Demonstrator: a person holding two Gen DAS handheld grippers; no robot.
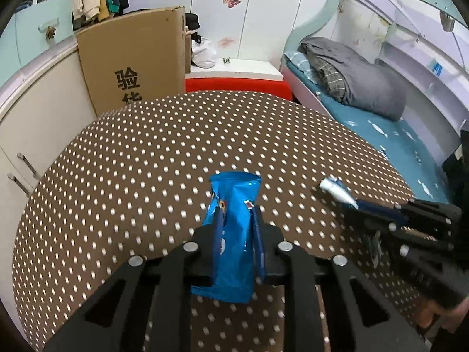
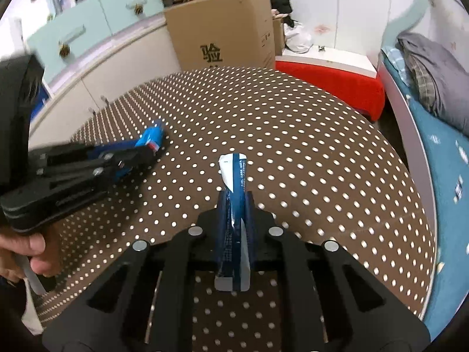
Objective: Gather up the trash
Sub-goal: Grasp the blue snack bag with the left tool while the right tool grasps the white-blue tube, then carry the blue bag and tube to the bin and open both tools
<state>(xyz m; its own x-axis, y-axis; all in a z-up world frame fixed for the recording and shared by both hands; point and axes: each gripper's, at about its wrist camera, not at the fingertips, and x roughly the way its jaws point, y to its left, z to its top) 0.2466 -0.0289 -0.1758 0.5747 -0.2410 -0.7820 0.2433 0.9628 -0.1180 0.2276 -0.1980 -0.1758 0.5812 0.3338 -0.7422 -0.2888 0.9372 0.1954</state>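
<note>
**Both grippers loaded, wrappers lifted off the counter**

Step in hand: pick-up looks complete for two pieces of trash; transport to a bin appears to be next. No bin shows in either view, so the drop point cannot be told.

- Left gripper (image 1: 236,220): closed on a blue snack wrapper (image 1: 231,228), glossy crinkled foil, flattened pouch shape, its top seam standing past the fingertips toward 12 o'clock. Held clear above the counter.
- Right gripper (image 2: 236,205): closed on a dark blue and white sachet (image 2: 234,214), narrow, folded lengthwise, thin film, its torn white end pointing to 12 o'clock. In the left wrist view it sits at 3 o'clock.
- Counter (image 1: 146,152): rounded top under a brown cloth with white dots, matte. No other litter visible on it.
- Surroundings: cardboard box (image 1: 132,58) at 11 o'clock beyond the counter; bed (image 1: 381,123) with a grey quilt at 2 o'clock.

Next move calls for: steady clamping, since light, slippery film can slide out; carrying both hands apart so the wrappers do not snag; releasing only once over a receptacle.
</note>
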